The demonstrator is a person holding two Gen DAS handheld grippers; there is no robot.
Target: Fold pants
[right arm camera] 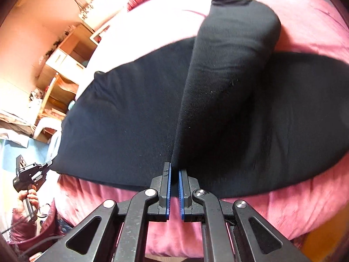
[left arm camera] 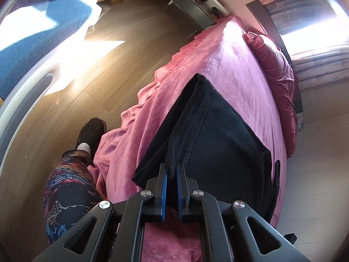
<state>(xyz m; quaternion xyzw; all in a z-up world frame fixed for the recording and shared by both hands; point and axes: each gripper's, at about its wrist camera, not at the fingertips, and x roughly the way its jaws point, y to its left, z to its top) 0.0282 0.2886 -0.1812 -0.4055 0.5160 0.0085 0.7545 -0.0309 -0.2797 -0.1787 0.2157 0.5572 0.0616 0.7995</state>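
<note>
The black pants (right arm camera: pixel 122 118) lay spread on a bed covered by a pink plush blanket (right arm camera: pixel 294 209), near its front edge. The cloth was matte and soft, faintly linty, with a raised stitched seam (left arm camera: pixel 201 120) running down one panel in the left wrist view.

The right gripper (right arm camera: pixel 174 174) was clamped on a fold of the pants, its blue ribbed pads (right arm camera: pixel 168 196) pinching the narrow end of a lifted section. That section rose away from the gripper as a rounded, tube-like column with an open hem at its far end, lying across the flatter, wider part of the garment beneath.

The left gripper (left arm camera: pixel 171 170) was closed on an edge of the pants too, dark fabric bunched between its blue pads (left arm camera: pixel 164 192). From there the garment spread out in a wedge across the blanket, ending in a straight hem at its far corner.

The blanket looked velvety, with a rippled skirt hanging down the side of the bed towards the wood-grain floor (left arm camera: pixel 91 96). A crumpled red quilt (left arm camera: pixel 277 69) lay along the far side of the bed.

In the right wrist view a hand (right arm camera: pixel 30 196) held the left gripper's handle at the lower left. A leg in patterned trousers (left arm camera: pixel 65 187) and a dark slipper (left arm camera: pixel 91 133) stood beside the bed.
</note>
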